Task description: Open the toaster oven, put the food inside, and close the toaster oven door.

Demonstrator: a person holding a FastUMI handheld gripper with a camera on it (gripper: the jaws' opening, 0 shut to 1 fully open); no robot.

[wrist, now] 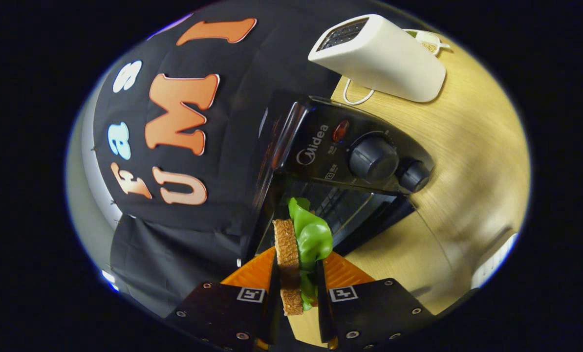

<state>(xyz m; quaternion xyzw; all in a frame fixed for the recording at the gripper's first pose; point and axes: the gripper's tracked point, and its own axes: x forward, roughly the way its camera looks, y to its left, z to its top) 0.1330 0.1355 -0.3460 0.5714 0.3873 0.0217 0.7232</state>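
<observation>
Gripper view, tilted hard to one side: the tongs (296,283) are clamped on the food, a sandwich (291,259) of brown bread with a green lettuce leaf (313,234) spilling out toward the far end, both fingers pressing its faces. Just ahead, the toaster oven (350,156) stands on the wooden worktop (467,146) with its door (384,215) dropped open, the dark cavity and wire rack showing behind the leaf. Beyond it lies a white pop-up toaster (384,58) with its cord. The risk, judging from this angle, is that the loose leaf catches the door edge or rack and drags free, or that the sandwich, held only by its near part, slips or tips as it goes in.
</observation>
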